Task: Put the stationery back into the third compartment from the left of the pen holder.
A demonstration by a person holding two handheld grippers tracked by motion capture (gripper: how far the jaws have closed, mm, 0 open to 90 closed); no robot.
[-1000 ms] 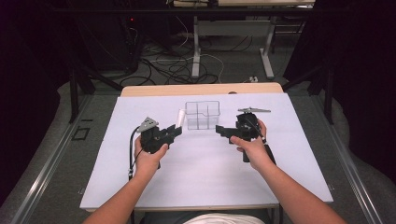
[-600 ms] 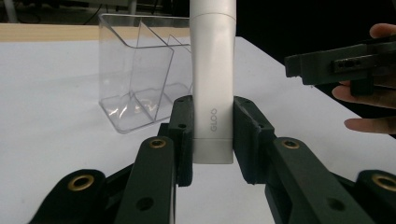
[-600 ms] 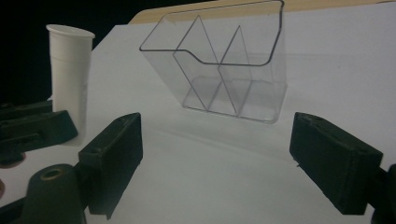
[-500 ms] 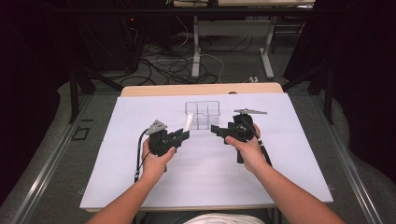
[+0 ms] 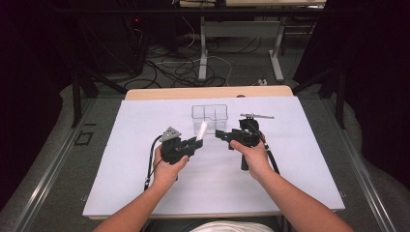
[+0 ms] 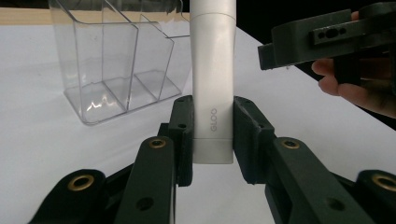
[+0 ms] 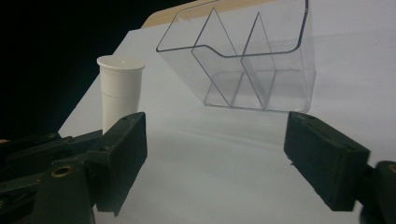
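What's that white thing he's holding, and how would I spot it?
Start at the white table, then find the clear divided box near its far middle. Just in front of it, the left gripper clamps a white glue tube; it is the sole opaque white cylinder, printed "GLOO".

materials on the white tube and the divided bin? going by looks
White tube: likely matte plastic, opaque, with a moulded seam and embossed lettering. Divided bin: clear rigid plastic, probably acrylic or similar; glossy, see-through walls with bright edge highlights.
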